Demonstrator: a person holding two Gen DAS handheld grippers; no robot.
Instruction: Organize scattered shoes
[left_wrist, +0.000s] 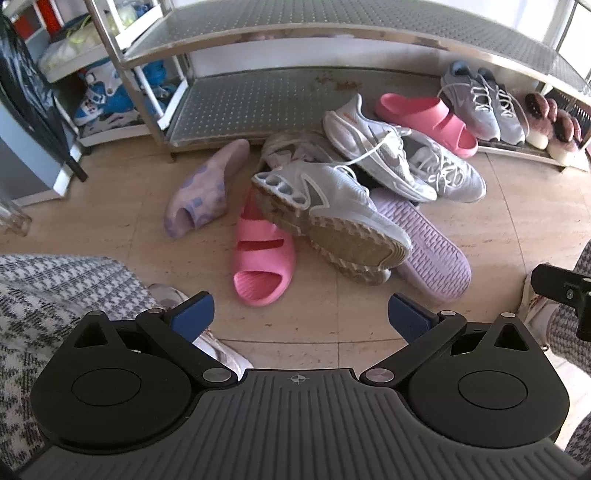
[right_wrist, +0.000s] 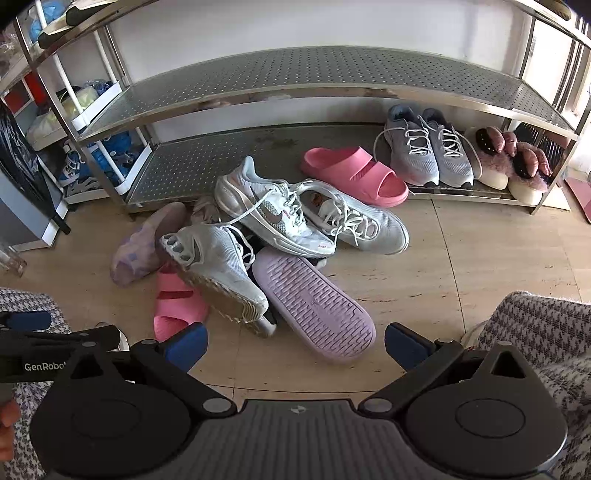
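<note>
Both grippers hang over the floor with nothing between their pads, tilted down at the heap — a stance for choosing a first shoe, I judge, not for lifting one. The left gripper (left_wrist: 301, 317) has its jaws spread wide and empty; the right gripper (right_wrist: 295, 347) is the same, wide and empty.

The scattered shoes lie in a pile on the tiled floor (right_wrist: 480, 258), just in front of the metal shoe rack (right_wrist: 314, 70). In the right wrist view the lilac slide (right_wrist: 314, 306) lies sole-up at 12 o'clock from the right gripper, nearest to it. A white sneaker (right_wrist: 218, 273) is tipped on its side at 11 o'clock, resting partly on a pink sandal (right_wrist: 177, 306) — so the sandal is pinned and would likely drag if pulled first. Two more white sneakers (right_wrist: 273, 210) cross each other at the top of the heap, laces loose and trailing.

On the rack's bottom shelf a second pink sandal (right_wrist: 354, 173) sits at 12 o'clock, its mate on the floor. At 1 o'clock a grey sneaker pair (right_wrist: 428, 151) and fluffy slippers (right_wrist: 509, 162) stand side by side, heels inward — seemingly the pattern to follow. The left stretch of that shelf is bare.
</note>
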